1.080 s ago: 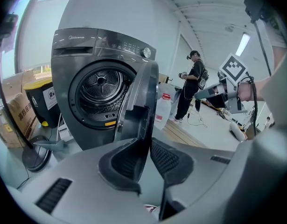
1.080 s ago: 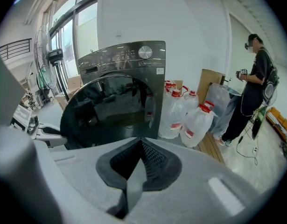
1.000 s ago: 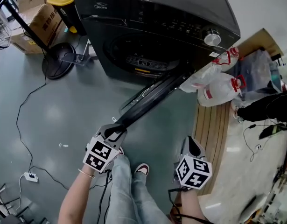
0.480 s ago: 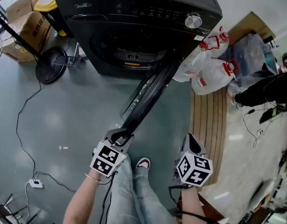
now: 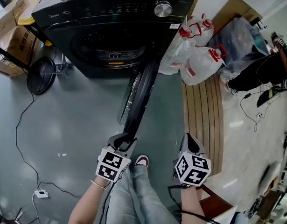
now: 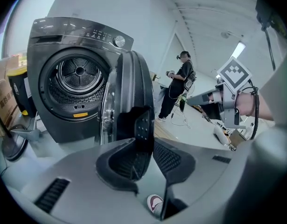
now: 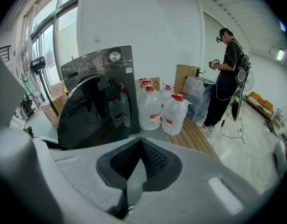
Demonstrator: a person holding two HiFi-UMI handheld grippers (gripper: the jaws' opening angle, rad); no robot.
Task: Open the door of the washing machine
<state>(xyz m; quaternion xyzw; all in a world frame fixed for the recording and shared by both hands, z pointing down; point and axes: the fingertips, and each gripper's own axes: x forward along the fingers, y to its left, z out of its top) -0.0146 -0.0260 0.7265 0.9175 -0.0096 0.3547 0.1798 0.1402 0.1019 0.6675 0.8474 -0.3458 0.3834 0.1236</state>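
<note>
One washing machine (image 5: 110, 22), two grippers (image 5: 124, 142) (image 5: 189, 143), two cardboard boxes (image 5: 13, 12) (image 5: 11, 48)

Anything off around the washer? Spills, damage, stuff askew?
Nothing stands out. The door is swung wide open with no visible damage. The left tool is opening, with the door's edge between its pads. The jugs stand upright beside the washer, and the floor shows no spill.
</note>
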